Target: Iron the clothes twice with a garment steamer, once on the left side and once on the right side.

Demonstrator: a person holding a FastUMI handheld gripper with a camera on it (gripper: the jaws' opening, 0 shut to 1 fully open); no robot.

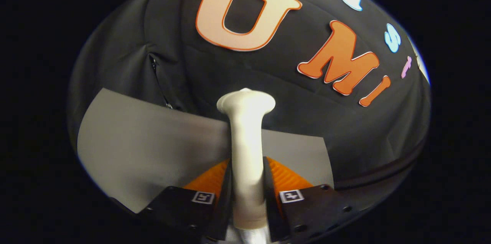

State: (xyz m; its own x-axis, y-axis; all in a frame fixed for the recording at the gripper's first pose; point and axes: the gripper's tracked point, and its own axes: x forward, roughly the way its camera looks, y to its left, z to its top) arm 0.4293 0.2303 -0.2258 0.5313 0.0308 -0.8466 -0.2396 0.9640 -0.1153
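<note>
My gripper (246, 177) is shut on the handle of a white garment steamer (245, 136). The handle runs upright between the two fingers, and both press on its sides. The steamer's wider head (246, 103) sticks out beyond the fingertips and points toward the black cloth wall. A dark garment (145, 75) with a seam or zipper line hangs ahead and to the left of the steamer head, against the wall. It is hard to tell apart from the black cloth behind it.
A grey table top (153, 148) lies under and behind the fingers, ending at the black cloth wall (307, 121). The wall curves around ahead and to the right of the steamer.
</note>
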